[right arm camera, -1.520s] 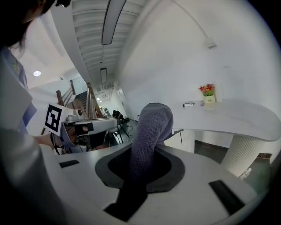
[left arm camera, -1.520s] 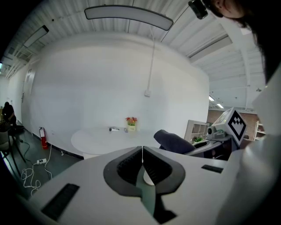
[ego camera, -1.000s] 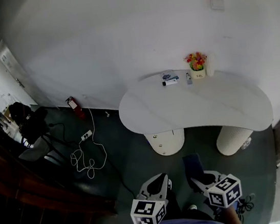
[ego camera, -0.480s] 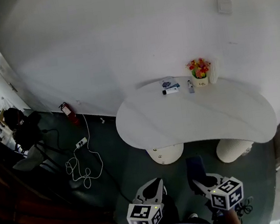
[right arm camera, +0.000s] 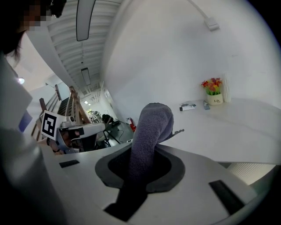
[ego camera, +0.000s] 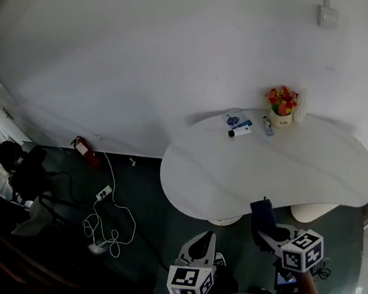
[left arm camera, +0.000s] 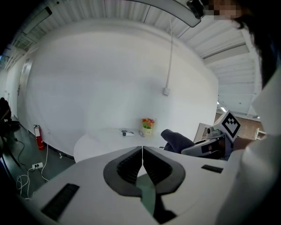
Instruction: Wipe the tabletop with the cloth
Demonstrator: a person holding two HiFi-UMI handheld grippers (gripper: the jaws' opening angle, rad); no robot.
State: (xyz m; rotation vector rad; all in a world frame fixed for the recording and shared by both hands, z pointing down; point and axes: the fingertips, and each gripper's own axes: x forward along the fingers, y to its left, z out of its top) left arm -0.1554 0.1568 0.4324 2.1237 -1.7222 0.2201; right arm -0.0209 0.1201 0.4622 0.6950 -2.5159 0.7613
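A dark blue-grey cloth (right arm camera: 149,136) stands up out of my right gripper (ego camera: 267,233), which is shut on it; the cloth (ego camera: 262,213) reaches the near edge of the white curved tabletop (ego camera: 255,167) in the head view. My left gripper (ego camera: 203,243) hovers over the floor left of the right one, short of the table, jaws shut with nothing between them. In the left gripper view the tabletop (left arm camera: 105,138) lies ahead and the cloth (left arm camera: 178,141) shows at right.
At the table's far side by the wall stand a small flower pot (ego camera: 281,103), a tube (ego camera: 239,130) and a small packet (ego camera: 234,120). A fire extinguisher (ego camera: 80,149), a power strip with cables (ego camera: 105,215) and dark chairs (ego camera: 25,175) occupy the floor at left.
The view has closed in on the table and shifted left. Both grippers have come nearer the table's front edge; the cloth now meets that edge.
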